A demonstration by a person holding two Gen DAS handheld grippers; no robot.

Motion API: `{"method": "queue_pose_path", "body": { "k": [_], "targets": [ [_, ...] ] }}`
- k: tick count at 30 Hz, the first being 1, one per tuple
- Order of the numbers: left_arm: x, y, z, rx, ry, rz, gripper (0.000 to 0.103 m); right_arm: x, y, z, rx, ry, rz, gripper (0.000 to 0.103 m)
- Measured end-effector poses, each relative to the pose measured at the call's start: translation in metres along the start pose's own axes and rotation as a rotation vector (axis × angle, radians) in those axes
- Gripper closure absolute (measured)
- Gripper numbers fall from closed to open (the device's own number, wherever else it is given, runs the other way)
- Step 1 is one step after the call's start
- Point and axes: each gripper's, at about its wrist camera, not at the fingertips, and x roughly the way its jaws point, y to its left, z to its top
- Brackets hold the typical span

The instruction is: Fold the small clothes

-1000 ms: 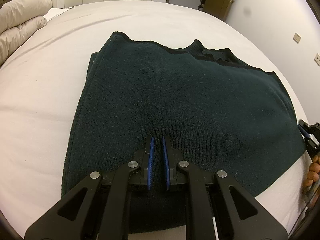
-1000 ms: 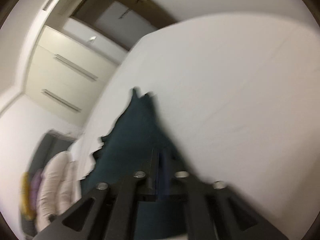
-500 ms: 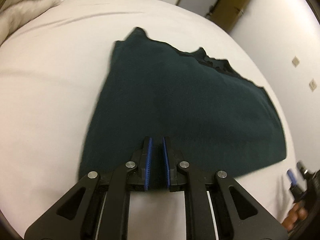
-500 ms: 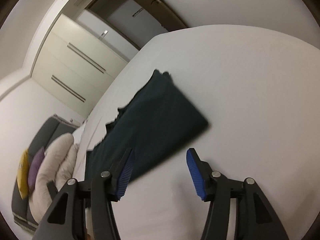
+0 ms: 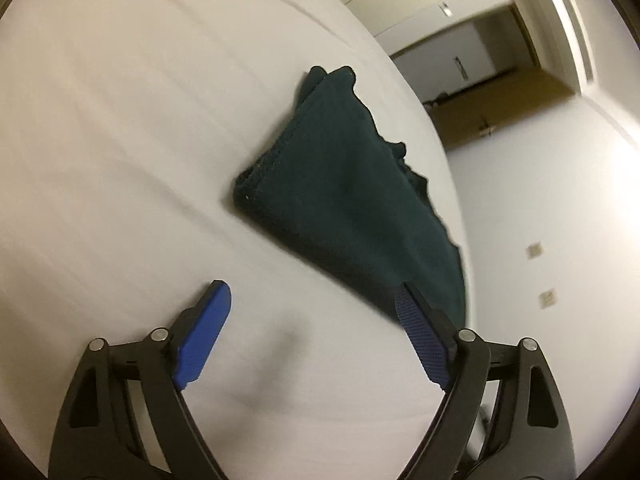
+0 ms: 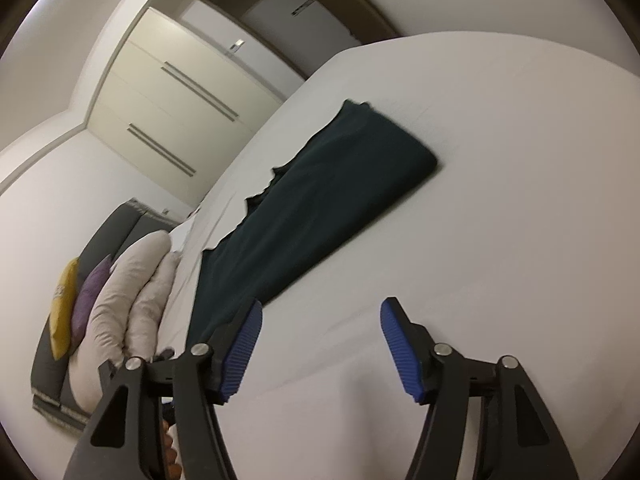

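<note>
Dark green garment [image 5: 352,196] folded flat on white bed [image 5: 120,160], fold apparently complete. Left gripper [image 5: 316,322] and right gripper [image 6: 320,344]: jaws just opened, spread, empty, clear of cloth.

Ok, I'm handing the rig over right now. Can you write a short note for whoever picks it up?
Left hand-held gripper: open, jaws have just been opening, nothing between them; it sits off the near edge of the garment.
Right hand-held gripper: open, jaws have just been opening, nothing held, over bare bed sheet beside the garment.
Garment: dark green, lying folded and flat on the sheet, untouched by either gripper.
Done: the garment is folded over and released.
Left: check whether another fold is wanted; the far edge looks ragged. No other clothes are in view.
</note>
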Motion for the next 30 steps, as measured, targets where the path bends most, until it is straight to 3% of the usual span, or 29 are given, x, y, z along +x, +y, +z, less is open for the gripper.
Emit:
{"method": "queue_pose_path", "body": {
  "k": [8, 14, 19, 22, 24, 27, 30],
  "targets": [
    [0.025, 0.015, 0.017, -0.252, 0.019, -0.137, 0.018, 0.0, 0.005, -0.004, 0.005, 0.023, 0.077, 0.038],
    [0.061, 0.008, 0.038, -0.361, -0.006, -0.175, 0.018, 0.016, 0.017, 0.004, 0.011, 0.058, 0.133, 0.037],
    [0.086, 0.001, 0.054, -0.376, -0.014, -0.219, 0.021, 0.045, 0.038, 0.031, -0.008, 0.079, 0.152, 0.036],
    [0.096, 0.0, 0.062, -0.347, 0.009, -0.248, 0.042, 0.076, 0.059, 0.056, -0.056, 0.122, 0.154, 0.041],
    [0.098, 0.007, 0.063, -0.337, 0.019, -0.24, 0.07, 0.103, 0.075, 0.071, -0.105, 0.161, 0.142, 0.046],
    [0.101, 0.018, 0.064, -0.315, 0.031, -0.225, 0.088, 0.154, 0.093, 0.087, -0.138, 0.254, 0.121, 0.049],
    [0.103, 0.016, 0.069, -0.265, 0.031, -0.211, 0.091, 0.201, 0.103, 0.097, -0.151, 0.325, 0.109, 0.049]
  ]
}}
